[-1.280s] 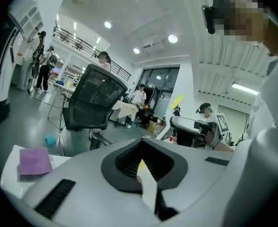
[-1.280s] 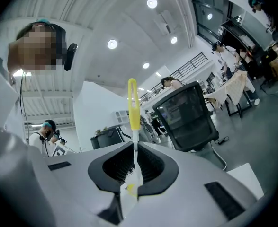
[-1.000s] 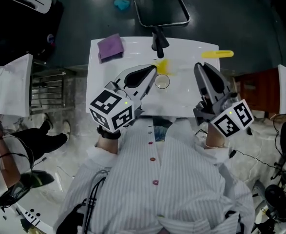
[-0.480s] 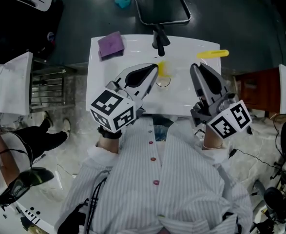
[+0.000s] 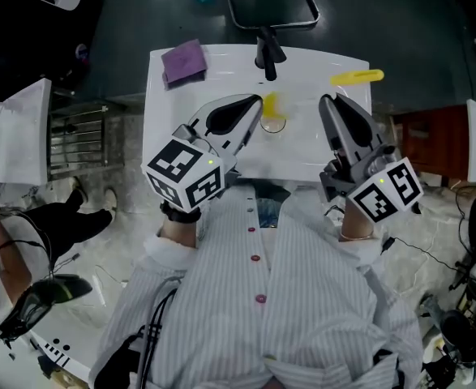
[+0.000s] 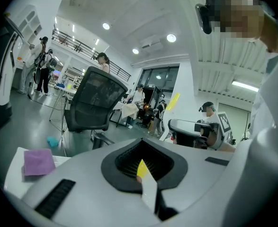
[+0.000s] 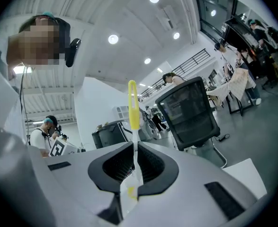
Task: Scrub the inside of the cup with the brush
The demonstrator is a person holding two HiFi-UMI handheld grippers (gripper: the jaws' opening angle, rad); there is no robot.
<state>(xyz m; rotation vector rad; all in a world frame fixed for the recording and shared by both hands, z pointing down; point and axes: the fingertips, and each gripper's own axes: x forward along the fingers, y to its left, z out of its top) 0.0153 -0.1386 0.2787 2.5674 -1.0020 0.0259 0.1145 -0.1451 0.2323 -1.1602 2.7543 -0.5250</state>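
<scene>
Near, at 7 o'clock of the bench (image 5: 221, 79): grips a thin yellow-and-white edge, apparently the wall of the cup (image 5: 272, 123), in the left hand-held gripper (image 5: 256, 108), jaws clenched tight on it. At 5 o'clock: clamps the white stem of the brush (image 5: 356, 77) in the right hand-held gripper (image 5: 329, 104), yellow end pointing away from the jaws.

Farther out: holds the cup over the bench's middle, right at the left tips, and the brush toward 2 o'clock, well apart from the cup's mouth. Scrubbing judged not yet begun.

To do the step well:
- Hold the left pinch firm and turn the cup's mouth toward the brush.
- Swing the brush toward 9 o'clock and line its free end over the opening before entering.
- Work round the inner wall, then the bottom, in short turns.
- Avoid levering against the thin pinched edge; likely to slip.

Farthest, at 11 o'clock: leave the purple cloth (image 5: 183, 59) alone.
</scene>
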